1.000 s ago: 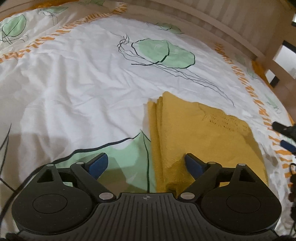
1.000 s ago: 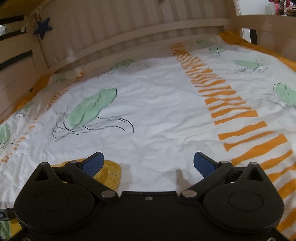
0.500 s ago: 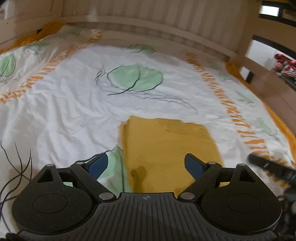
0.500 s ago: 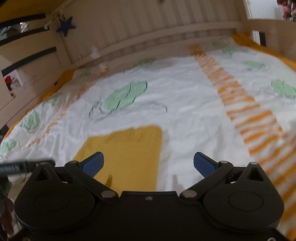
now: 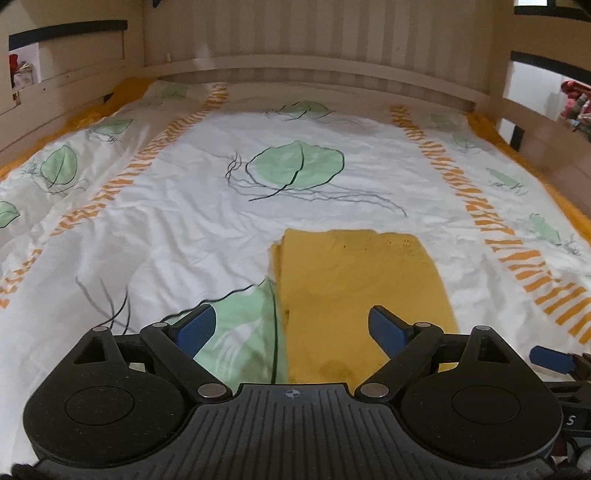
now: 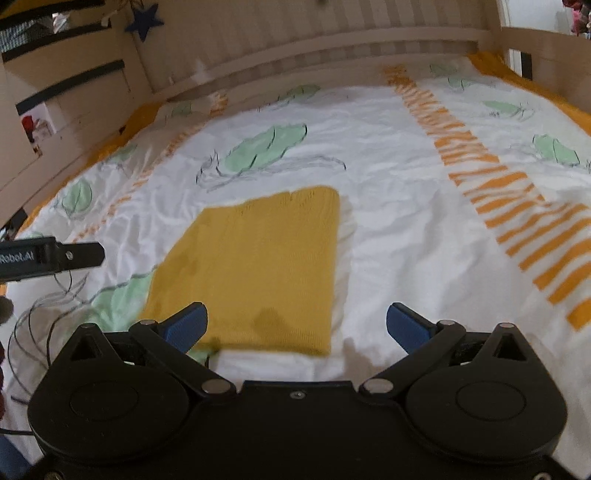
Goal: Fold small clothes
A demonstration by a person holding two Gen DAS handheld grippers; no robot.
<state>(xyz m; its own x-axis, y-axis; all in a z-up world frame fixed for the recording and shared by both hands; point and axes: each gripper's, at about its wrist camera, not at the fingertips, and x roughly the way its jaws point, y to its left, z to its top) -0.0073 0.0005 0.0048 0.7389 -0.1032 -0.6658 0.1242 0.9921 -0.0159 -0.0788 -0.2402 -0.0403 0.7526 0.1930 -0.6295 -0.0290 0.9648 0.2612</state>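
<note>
1. Left wrist view: the left gripper (image 5: 291, 330) is held above the bed with its 2 blue-tipped fingers (image 5: 194, 329) set wide apart and nothing between them. A folded yellow garment (image 5: 360, 291) is seen lying flat on the white sheet (image 5: 177, 229), ahead and slightly right of centre, its left edge beside a green leaf print (image 5: 242, 334). Orange striped bands (image 5: 495, 225) are printed down both sides of the sheet. A wooden slatted headboard (image 5: 317, 33) is seen at the far end. One blue tip of the right gripper (image 5: 552, 360) is visible at the right edge.

2. Right wrist view: the right gripper (image 6: 297, 326) is also held with its fingers (image 6: 408, 326) spread wide and empty. The garment (image 6: 255, 269) is shown as a neat rectangle, ahead and left of centre. Part of the left gripper (image 6: 51, 256) is seen at the left edge. A dark blue star (image 6: 144, 20) hangs on the bed frame.
</note>
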